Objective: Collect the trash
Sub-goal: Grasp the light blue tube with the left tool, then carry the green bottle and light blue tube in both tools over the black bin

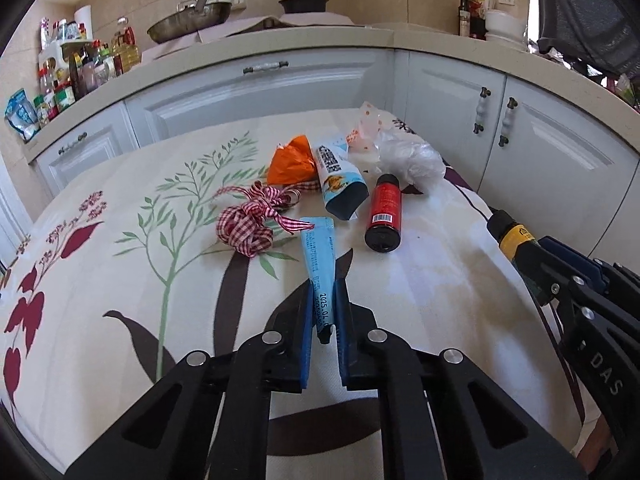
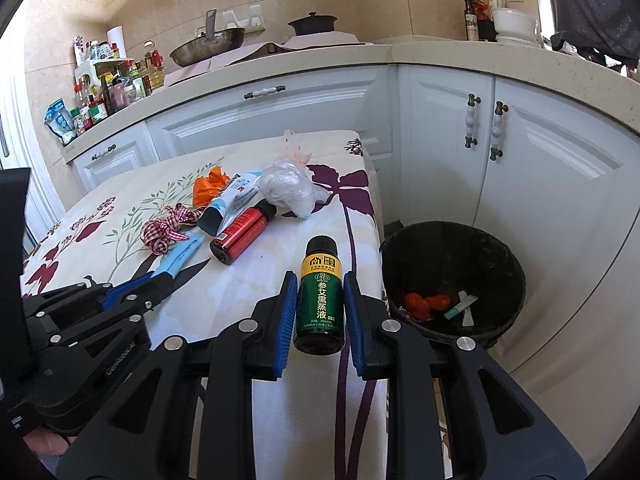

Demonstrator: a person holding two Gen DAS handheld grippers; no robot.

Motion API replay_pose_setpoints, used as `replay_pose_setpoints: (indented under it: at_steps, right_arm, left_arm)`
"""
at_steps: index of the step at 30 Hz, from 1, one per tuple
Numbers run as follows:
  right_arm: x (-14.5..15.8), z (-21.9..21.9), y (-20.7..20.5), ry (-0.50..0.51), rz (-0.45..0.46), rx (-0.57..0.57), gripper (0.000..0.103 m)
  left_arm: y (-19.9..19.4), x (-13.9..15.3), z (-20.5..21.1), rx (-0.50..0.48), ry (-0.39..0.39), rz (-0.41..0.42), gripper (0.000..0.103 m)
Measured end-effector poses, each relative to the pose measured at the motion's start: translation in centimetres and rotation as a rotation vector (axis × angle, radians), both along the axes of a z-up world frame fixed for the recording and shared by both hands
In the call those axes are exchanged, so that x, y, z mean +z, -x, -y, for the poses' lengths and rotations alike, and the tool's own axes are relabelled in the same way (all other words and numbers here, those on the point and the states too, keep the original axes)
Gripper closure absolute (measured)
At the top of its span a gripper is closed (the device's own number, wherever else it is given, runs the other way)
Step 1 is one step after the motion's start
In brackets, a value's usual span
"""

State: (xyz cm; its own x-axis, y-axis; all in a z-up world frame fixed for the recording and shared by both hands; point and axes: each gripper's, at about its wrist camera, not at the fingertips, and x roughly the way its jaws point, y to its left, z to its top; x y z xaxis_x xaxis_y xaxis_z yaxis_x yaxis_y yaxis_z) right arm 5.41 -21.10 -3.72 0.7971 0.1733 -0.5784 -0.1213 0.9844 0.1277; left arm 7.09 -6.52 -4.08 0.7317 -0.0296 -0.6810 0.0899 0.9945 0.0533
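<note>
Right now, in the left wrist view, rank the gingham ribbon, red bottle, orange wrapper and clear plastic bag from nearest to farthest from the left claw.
1. Gingham ribbon, ahead, slightly left.
2. Red bottle, ahead right.
3. Orange wrapper, behind the ribbon.
4. Clear plastic bag, far right.

Both views are bright and sharp, lit by daylight from the upper right, where a blown-out white strip runs along the frame edge. Strong fisheye bending curves the counter and cabinet doors, with dark vignetted corners. Soft shadows fall leftward on the tablecloth.
</note>
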Motion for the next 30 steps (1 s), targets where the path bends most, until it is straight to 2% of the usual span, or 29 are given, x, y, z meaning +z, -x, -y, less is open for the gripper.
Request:
replay_pose_setpoints:
  at_steps: [14, 23, 30]
  right_arm:
    - [1.6, -0.9, 0.9, 0.046, 0.040, -0.010, 0.080]
    - [2.5, -0.9, 1.3, 0.073, 0.064, -0.028, 0.080]
    - [3.5, 0.2, 1.0, 0.091, 0.083, -0.068, 0.080]
  left_arm:
    - [2.0, 2.5, -1.1, -0.042, 0.038, 0.061, 0.092]
    - [1.8, 3.2, -2.0, -0.029, 0.053, 0.074, 0.092]
    - [1.1, 4.4, -0.6, -0.059, 0.064, 0.107, 0.092]
